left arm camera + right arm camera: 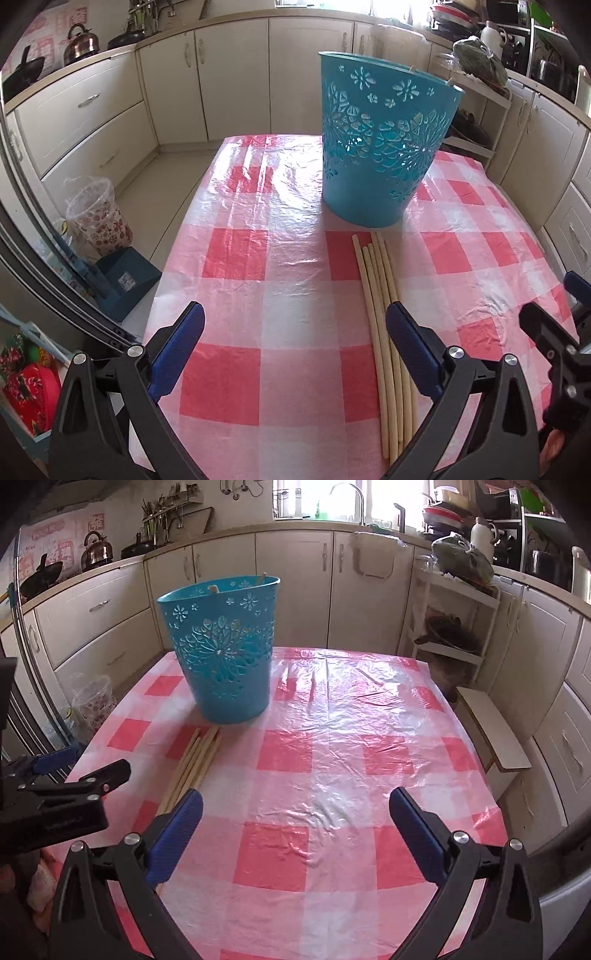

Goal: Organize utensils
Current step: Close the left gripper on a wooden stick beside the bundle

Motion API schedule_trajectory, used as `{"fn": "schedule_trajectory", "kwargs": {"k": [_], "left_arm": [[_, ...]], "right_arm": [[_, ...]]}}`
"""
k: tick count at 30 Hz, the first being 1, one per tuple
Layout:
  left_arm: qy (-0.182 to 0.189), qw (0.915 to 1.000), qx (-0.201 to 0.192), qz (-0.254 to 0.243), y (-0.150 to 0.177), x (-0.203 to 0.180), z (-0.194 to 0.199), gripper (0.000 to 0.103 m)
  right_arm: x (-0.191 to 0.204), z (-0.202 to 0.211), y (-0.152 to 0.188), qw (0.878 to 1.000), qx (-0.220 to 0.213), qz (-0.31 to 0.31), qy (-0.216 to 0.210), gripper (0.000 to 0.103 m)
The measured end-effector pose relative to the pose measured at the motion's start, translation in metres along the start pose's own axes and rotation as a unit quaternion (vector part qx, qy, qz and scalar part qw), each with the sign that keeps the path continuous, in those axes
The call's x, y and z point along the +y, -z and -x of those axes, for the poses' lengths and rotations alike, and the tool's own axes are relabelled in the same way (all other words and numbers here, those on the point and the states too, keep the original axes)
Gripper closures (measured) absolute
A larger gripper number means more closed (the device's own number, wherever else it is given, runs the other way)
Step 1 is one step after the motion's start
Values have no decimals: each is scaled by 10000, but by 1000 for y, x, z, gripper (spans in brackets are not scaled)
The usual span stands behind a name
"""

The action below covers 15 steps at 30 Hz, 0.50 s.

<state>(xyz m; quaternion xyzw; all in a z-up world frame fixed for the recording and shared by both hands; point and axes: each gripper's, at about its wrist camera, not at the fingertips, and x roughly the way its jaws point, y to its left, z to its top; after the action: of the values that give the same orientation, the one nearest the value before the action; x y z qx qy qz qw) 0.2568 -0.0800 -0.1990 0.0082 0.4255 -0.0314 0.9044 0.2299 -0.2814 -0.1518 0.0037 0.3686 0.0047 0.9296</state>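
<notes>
A teal perforated basket (pixel 384 147) stands upright on the red-and-white checked table (pixel 258 258); it also shows in the right wrist view (pixel 225 653), with chopstick tips sticking out at its rim. Several pale wooden chopsticks (pixel 380 314) lie side by side in front of it, also in the right wrist view (pixel 195 760). My left gripper (pixel 295 332) is open and empty, its right finger over the chopsticks. My right gripper (pixel 295 816) is open and empty, its left finger beside the chopsticks' near ends.
Cream kitchen cabinets (pixel 295 587) run around the room. A plastic bin (pixel 98 218) and a blue box (pixel 127 280) sit on the floor left of the table. A white shelf rack (pixel 454 627) and a wooden bench (pixel 495 734) stand at the right.
</notes>
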Motion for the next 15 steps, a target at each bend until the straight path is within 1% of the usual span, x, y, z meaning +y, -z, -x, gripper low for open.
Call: {"fn": "schedule_trajectory", "kwargs": {"k": [3, 7, 10, 13, 15], "left_arm": [[-40, 9998, 187, 7, -5, -4, -20, 9], [-105, 9994, 317, -75, -12, -10, -37, 9], [-201, 9989, 419, -116, -16, -15, -49, 9], [-233, 9983, 522, -98, -18, -16, -58, 9], [-207, 9984, 520, -87, -19, -15, -60, 9]], "right_arm": [[-3, 1, 1, 9999, -48, -84, 63, 6], [-8, -1, 4, 9998, -27, -192, 53, 6], [-6, -1, 4, 9998, -31, -154, 99, 6], [-5, 0, 5, 9998, -56, -169, 11, 6], [-6, 2, 4, 9998, -91, -203, -19, 6]]}}
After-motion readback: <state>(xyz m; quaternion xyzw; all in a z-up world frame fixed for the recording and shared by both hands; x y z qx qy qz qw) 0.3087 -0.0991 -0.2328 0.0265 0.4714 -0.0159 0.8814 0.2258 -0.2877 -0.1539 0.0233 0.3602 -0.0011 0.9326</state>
